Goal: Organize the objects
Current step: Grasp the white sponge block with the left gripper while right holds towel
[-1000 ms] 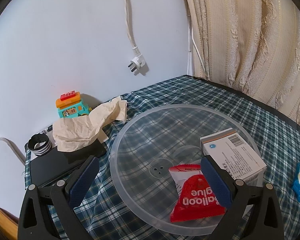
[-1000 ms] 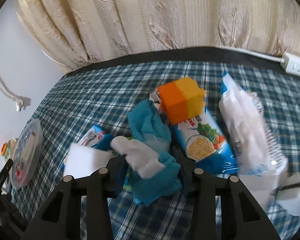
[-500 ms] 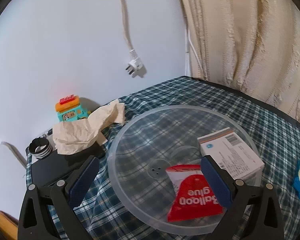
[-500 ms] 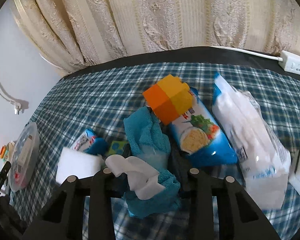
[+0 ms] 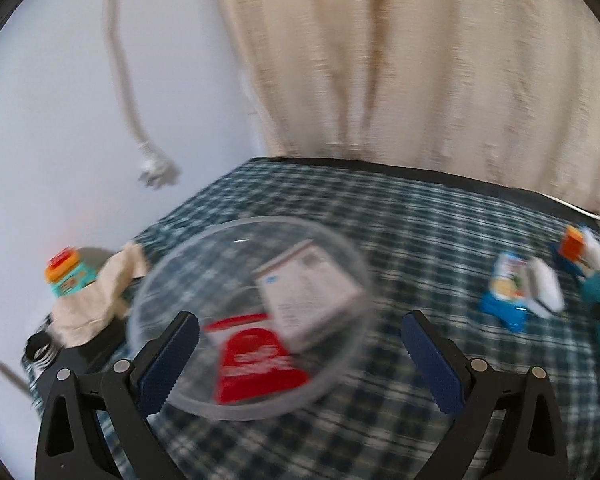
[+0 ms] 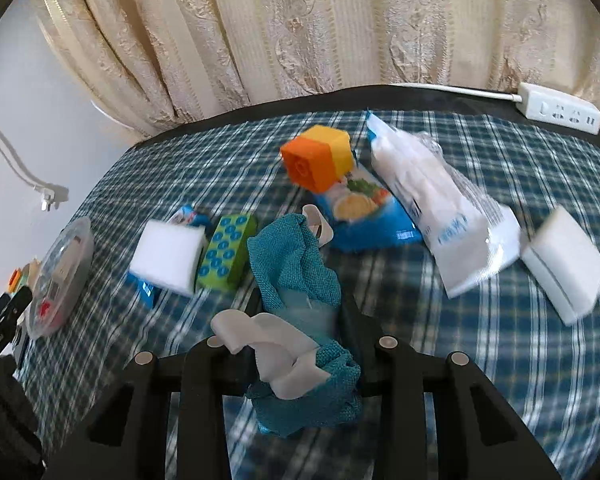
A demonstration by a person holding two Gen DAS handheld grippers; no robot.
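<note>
The right claw (image 6: pixel 300 332) is clenched on a crumpled teal cloth (image 6: pixel 296 280) with a white strip draped over it, held just above the blue plaid tabletop (image 6: pixel 480 360). The left claw (image 5: pixel 300 352) is released and empty, its blue pads spread wide in front of a clear round plastic dish (image 5: pixel 252 312) near the tabletop's left edge, by the wall. Inside the dish a red packet (image 5: pixel 256 364) and a white cardboard box (image 5: pixel 308 296) are already gathered, so the sorting is judged to be only partly done. Left loose near the middle of the tabletop are a white sponge block (image 6: pixel 168 256), a green studded brick (image 6: pixel 226 258), an orange and yellow cube (image 6: pixel 318 158), a blue snack packet (image 6: pixel 360 216), a long white plastic pack (image 6: pixel 448 212) and a second white block (image 6: pixel 564 264).
</note>
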